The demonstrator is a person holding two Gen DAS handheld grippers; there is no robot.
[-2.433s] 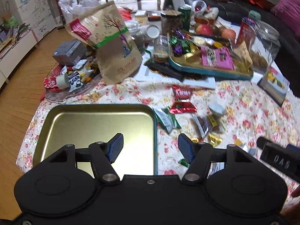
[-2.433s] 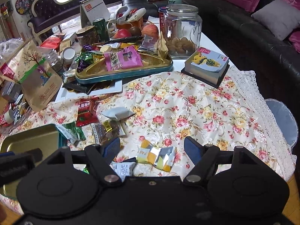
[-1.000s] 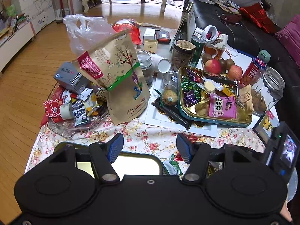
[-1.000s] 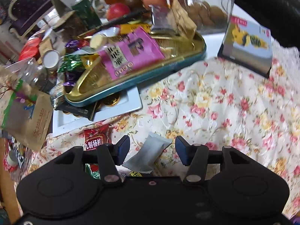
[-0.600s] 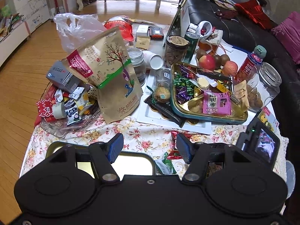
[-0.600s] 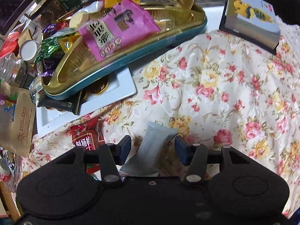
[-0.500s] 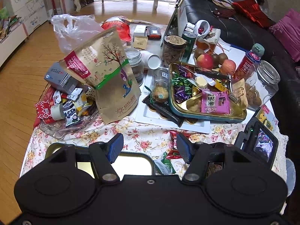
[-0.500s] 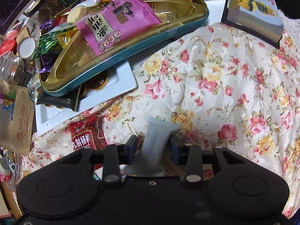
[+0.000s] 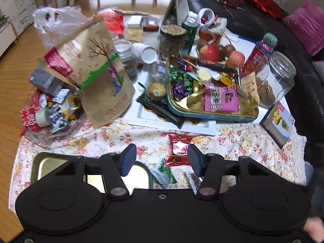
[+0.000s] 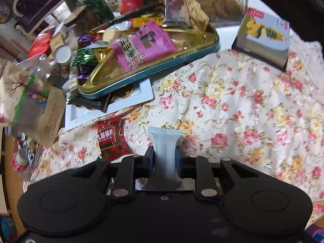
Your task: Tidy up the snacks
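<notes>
room: bare flowered cloth (image 10: 253, 105) right of frame, clutter upper left | right gripper (image 10: 164, 158) just closed, pinching pale packet (image 10: 165, 141) | left gripper (image 9: 160, 159) wide, narrowing, empty

On the surface (image 9: 243, 141) an empty tray (image 9: 40, 164) sits nearest at the left — loose packets (image 9: 180, 143) lie just right of it. Behind these a full tray (image 9: 212, 115) rests on a plate (image 9: 202, 126); a bag (image 9: 97, 70) stands to its left, a jar (image 9: 277, 77) and a box (image 9: 279, 119) to its right.
</notes>
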